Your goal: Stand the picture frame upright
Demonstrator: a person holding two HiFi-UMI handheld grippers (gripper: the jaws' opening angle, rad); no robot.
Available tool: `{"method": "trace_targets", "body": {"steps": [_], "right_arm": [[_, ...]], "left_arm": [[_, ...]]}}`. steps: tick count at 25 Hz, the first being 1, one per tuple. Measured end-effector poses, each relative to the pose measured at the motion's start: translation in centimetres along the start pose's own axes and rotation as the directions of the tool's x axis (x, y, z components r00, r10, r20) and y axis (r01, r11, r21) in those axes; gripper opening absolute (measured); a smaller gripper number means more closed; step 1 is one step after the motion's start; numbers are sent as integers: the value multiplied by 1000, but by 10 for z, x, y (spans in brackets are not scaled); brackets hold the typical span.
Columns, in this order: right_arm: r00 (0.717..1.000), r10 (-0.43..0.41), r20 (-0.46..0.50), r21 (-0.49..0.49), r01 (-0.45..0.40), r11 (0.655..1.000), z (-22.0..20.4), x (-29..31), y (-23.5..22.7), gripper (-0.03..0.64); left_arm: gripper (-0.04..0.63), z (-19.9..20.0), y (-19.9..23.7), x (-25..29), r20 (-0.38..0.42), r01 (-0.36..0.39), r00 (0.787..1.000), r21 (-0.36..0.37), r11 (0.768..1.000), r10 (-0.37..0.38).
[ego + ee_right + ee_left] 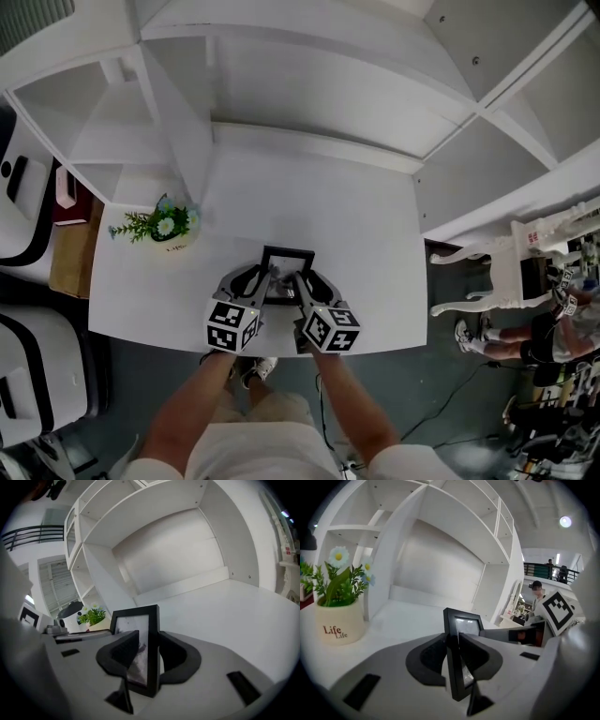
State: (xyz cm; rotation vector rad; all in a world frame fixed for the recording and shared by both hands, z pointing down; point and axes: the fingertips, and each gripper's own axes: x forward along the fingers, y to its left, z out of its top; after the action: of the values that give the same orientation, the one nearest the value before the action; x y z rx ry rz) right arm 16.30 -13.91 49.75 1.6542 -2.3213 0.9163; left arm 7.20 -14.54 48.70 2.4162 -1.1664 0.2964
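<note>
The picture frame (286, 267) stands on the worktop (319, 202) at its near edge. The flower pot (169, 228) is to the frame's left and the shelves (309, 84) are behind it.

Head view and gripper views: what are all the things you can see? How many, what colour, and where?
picture frame: one, black, near the desk's front edge.
flower pot: one, cream, with green leaves and white flowers, at the desk's left side.
desk: one, white, under frame and pot.
shelf unit: one, white, behind and above the desk.
curved-leg furniture: one, white, on the floor at right.
other person: one, at the right edge.
left gripper: one, grey, shut on the picture frame's left side.
right gripper: one, grey, shut on its right side.
forearms: two, bare, at the bottom.
</note>
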Motion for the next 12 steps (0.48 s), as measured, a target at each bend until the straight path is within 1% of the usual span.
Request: {"method": "trace_targets", "body": {"steps": [6,9,12], "right_arm": [[998,-32,52,-15,33,999,14,24,12,143],[995,-62,74,-26,64,998,20,33,13,140],[991,-79,104,-38,83,996,25,36,19,138]], "left_arm": [[89,21,24,4,54,34,998,9,999,-34],[89,21,34,9,53,65,996,14,998,-65],[87,23,42,9,72,86,994,14,996,-87]]}}
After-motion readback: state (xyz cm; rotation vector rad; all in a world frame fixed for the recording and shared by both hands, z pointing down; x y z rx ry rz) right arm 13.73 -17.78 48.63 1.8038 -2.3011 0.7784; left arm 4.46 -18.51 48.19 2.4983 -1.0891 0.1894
